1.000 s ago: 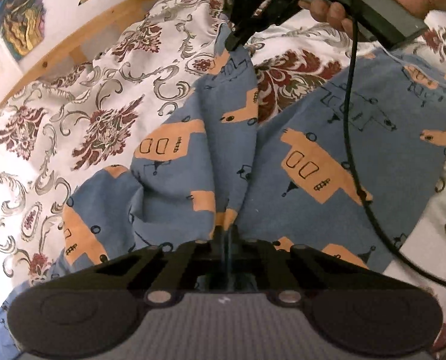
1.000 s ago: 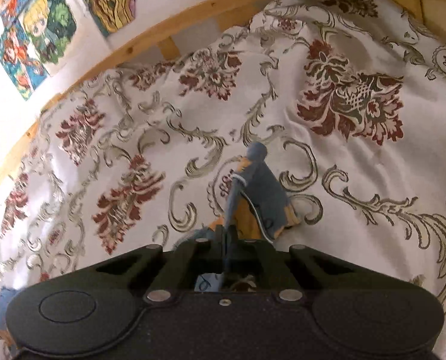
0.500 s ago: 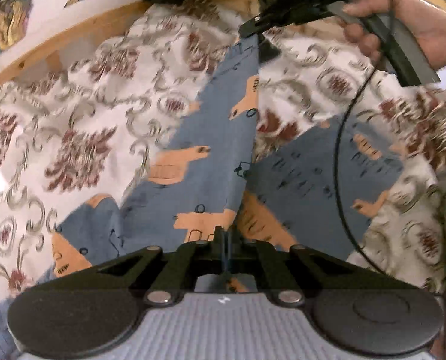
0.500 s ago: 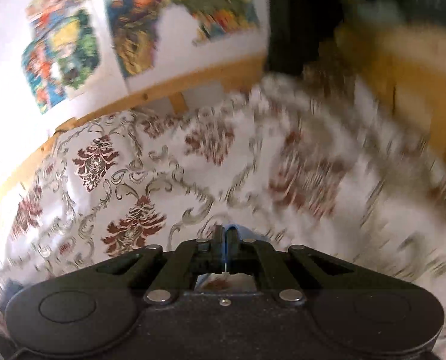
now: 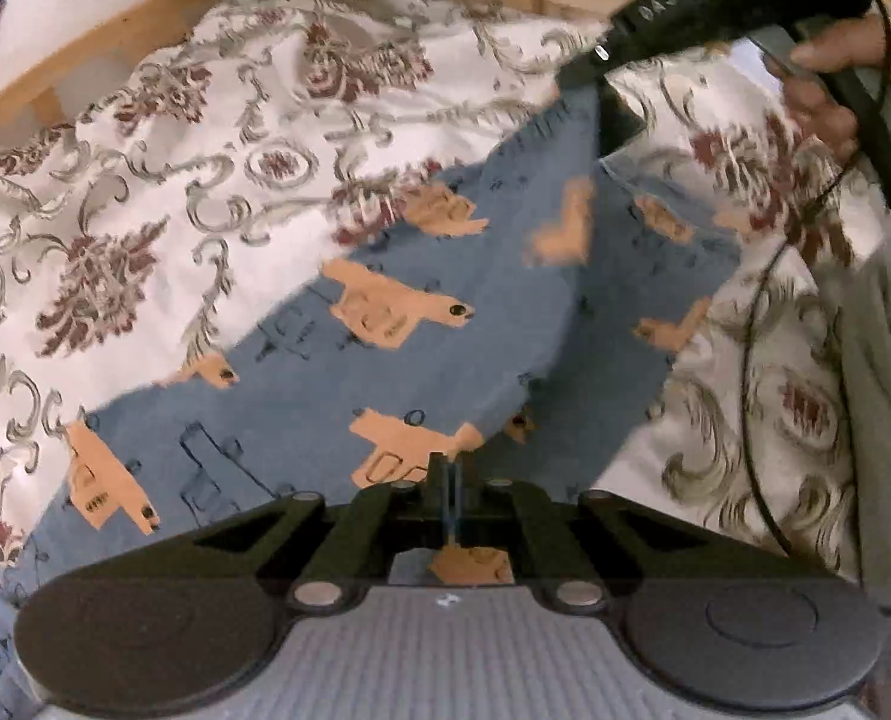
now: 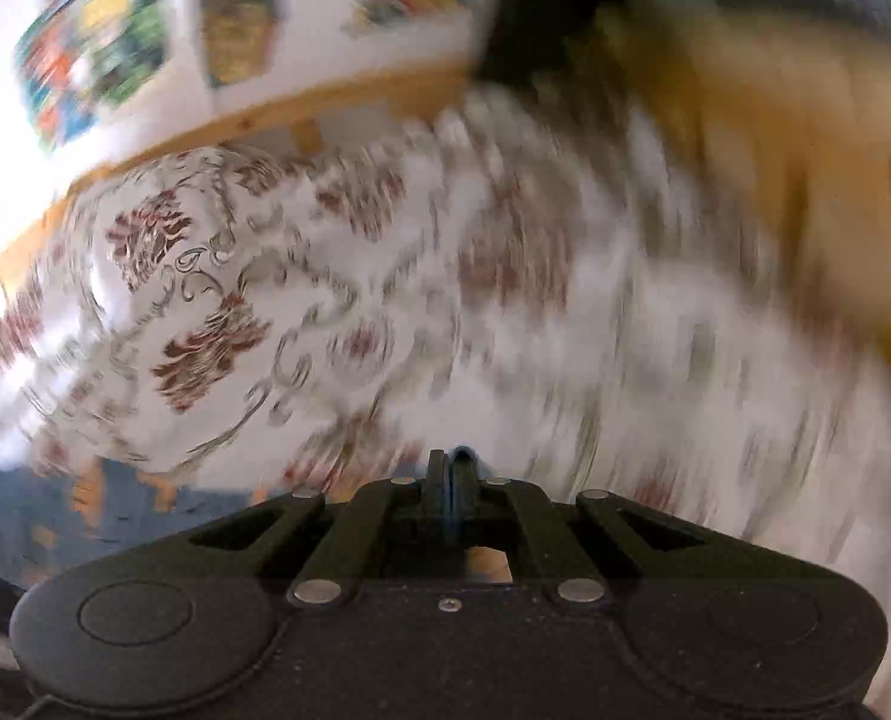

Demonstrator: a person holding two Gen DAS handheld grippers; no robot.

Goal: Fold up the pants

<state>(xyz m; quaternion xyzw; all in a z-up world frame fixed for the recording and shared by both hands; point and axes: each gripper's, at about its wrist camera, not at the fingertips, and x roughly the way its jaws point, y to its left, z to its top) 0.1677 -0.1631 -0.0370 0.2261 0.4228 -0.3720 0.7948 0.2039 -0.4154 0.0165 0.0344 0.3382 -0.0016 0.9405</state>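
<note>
The pants (image 5: 445, 324) are held lifted over the bed (image 5: 145, 192), pinched by the jaws of the left gripper (image 5: 451, 468) and right gripper (image 5: 601, 102), so one leg (probably) can be laid across the other.

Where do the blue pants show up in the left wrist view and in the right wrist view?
Left wrist: blue pants fill the centre, running from the left gripper up to the right gripper.
Right wrist: a blurred patch at lower left.
Shared landmark: floral bedspread.
</note>
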